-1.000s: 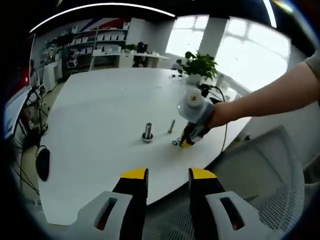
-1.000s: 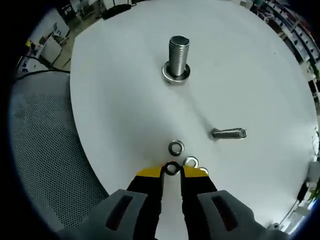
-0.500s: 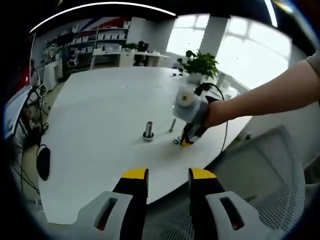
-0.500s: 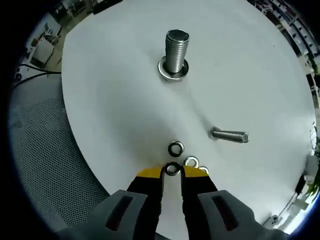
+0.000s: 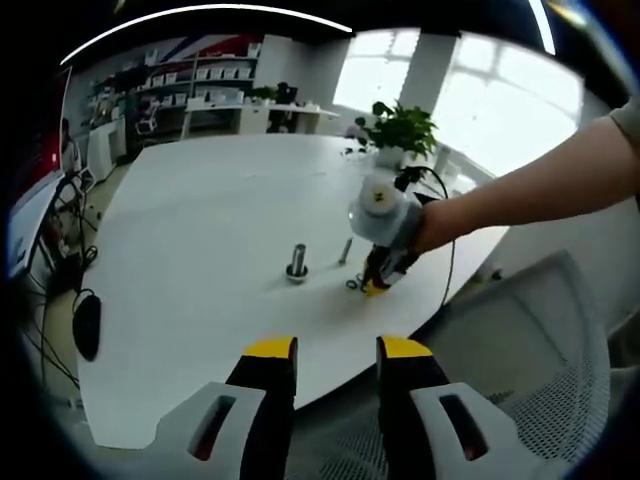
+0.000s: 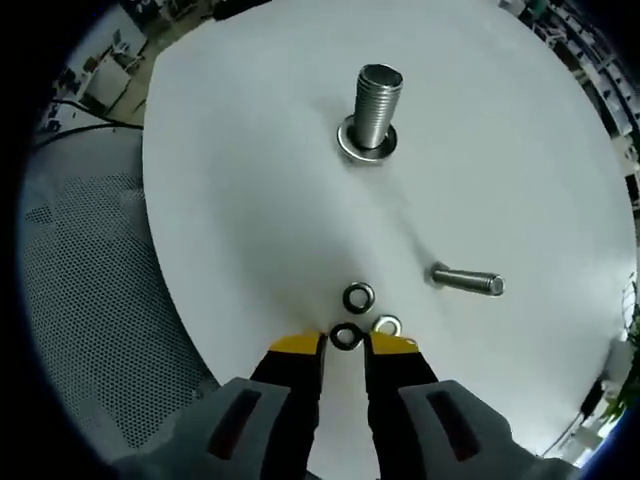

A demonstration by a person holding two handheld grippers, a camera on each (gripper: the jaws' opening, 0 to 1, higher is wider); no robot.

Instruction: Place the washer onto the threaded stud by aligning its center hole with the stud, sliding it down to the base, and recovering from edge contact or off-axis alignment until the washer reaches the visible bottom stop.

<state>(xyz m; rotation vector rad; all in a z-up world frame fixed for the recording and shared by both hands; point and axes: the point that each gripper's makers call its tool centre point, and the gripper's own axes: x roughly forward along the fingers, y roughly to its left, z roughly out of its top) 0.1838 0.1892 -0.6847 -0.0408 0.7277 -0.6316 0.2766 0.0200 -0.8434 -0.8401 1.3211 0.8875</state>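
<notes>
Washer at right tongs' tips, low on white bench.
Dark washer (image 6: 346, 337) sits between the narrowly parted right tongs (image 6: 345, 344); grip uncertain. Two more washers (image 6: 358, 297) just beyond. Upright threaded stud (image 6: 376, 108) far; loose bolt (image 6: 467, 281) right. Left tongs (image 5: 330, 352) open, empty, hovering off the bench (image 5: 200, 220) edge.

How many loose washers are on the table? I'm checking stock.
3: one between the right gripper tips, one just beyond, one beside its right tip.
</notes>
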